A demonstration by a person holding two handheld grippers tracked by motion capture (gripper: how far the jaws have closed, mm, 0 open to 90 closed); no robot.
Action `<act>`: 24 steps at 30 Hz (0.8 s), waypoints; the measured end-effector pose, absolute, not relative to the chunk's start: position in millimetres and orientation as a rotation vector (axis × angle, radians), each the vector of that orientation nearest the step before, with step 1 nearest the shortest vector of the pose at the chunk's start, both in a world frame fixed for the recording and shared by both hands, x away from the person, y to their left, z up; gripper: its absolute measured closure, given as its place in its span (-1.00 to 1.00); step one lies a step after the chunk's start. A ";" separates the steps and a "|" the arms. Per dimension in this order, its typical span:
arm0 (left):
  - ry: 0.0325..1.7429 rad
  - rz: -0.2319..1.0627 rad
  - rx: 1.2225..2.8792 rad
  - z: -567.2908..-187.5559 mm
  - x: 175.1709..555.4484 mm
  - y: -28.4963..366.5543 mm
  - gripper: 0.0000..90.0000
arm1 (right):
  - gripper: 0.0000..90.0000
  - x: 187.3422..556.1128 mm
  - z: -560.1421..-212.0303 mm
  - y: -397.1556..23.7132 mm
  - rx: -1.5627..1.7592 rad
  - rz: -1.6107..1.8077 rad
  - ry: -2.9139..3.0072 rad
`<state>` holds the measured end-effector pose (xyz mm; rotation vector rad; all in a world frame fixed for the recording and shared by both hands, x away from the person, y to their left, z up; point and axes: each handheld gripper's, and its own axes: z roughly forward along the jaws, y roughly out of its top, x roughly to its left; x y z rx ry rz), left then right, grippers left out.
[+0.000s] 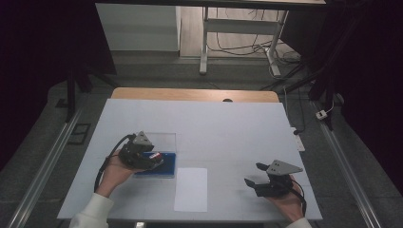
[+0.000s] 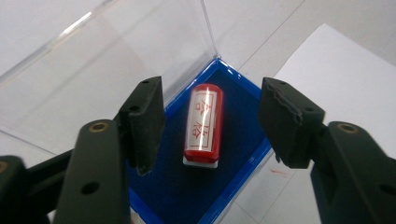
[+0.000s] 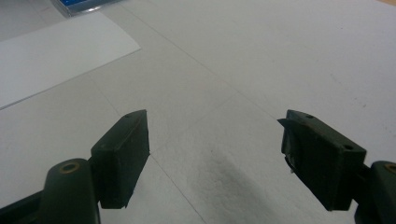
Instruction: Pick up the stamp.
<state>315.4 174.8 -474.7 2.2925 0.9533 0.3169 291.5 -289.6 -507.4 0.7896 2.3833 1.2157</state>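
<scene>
My two handheld grippers, black jaws and grey top plates.

My left gripper is black with a grey three-cornered plate on top and a black cable looping off its rear; a white sleeve covers that forearm. In the left gripper view its jaws are matte black blocks on arms with brass-ringed screw holes. My right gripper matches: black body, grey three-cornered plate, thin black cable by the wrist. In the right gripper view its right pad looks chipped along the top edge.
</scene>
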 end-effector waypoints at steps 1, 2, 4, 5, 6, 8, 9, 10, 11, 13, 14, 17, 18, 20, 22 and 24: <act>0.950 0.312 2.298 -475.7 316.0 174.2 -0.03 | -0.47 291.4 -507.5 -289.5 0.788 1.215 2.383; 0.950 0.309 2.301 -476.3 316.2 173.8 0.00 | -0.47 291.5 -507.6 -289.5 0.786 1.215 2.383; 0.945 0.304 2.308 -477.9 316.9 173.1 0.07 | -0.47 291.6 -507.7 -289.4 0.785 1.214 2.384; 0.945 0.303 2.311 -478.3 317.1 172.8 0.10 | -0.47 291.6 -507.7 -289.5 0.785 1.212 2.384; 0.946 0.310 2.318 -479.0 317.2 172.3 0.12 | -0.47 291.6 -507.7 -289.5 0.784 1.211 2.384; 0.943 0.314 2.322 -479.5 317.4 171.8 0.19 | -0.46 291.7 -507.8 -289.6 0.784 1.212 2.384; 0.941 0.314 2.323 -479.6 317.5 171.8 0.22 | -0.46 291.7 -507.9 -289.7 0.784 1.211 2.385; 0.943 0.316 2.323 -480.1 317.8 171.4 0.24 | -0.46 291.8 -508.1 -289.7 0.783 1.210 2.384; 0.943 0.314 2.326 -480.6 318.1 171.3 0.25 | -0.45 291.8 -508.2 -289.7 0.778 1.211 2.385; 0.940 0.312 2.333 -481.4 318.6 171.1 0.29 | -0.45 291.0 -507.8 -289.4 0.780 1.205 2.384; 0.938 0.311 2.335 -481.7 318.8 171.1 0.30 | -0.44 290.9 -507.7 -289.4 0.779 1.205 2.381; 0.937 0.314 2.340 -482.6 319.1 171.1 0.35 | -0.44 291.3 -508.0 -289.8 0.778 1.217 2.382; 0.938 0.320 2.345 -482.7 319.1 171.0 0.38 | -0.44 291.2 -507.7 -290.1 0.783 1.214 2.381; 0.939 0.326 2.346 -483.0 319.1 171.3 0.42 | -0.44 291.4 -507.6 -290.6 0.790 1.220 2.378; 0.942 0.332 2.344 -483.1 318.8 171.7 0.48 | -0.44 291.6 -507.7 -290.8 0.792 1.227 2.379; 0.939 0.330 2.345 -483.2 319.0 171.9 0.51 | -0.44 291.4 -507.4 -291.1 0.787 1.221 2.376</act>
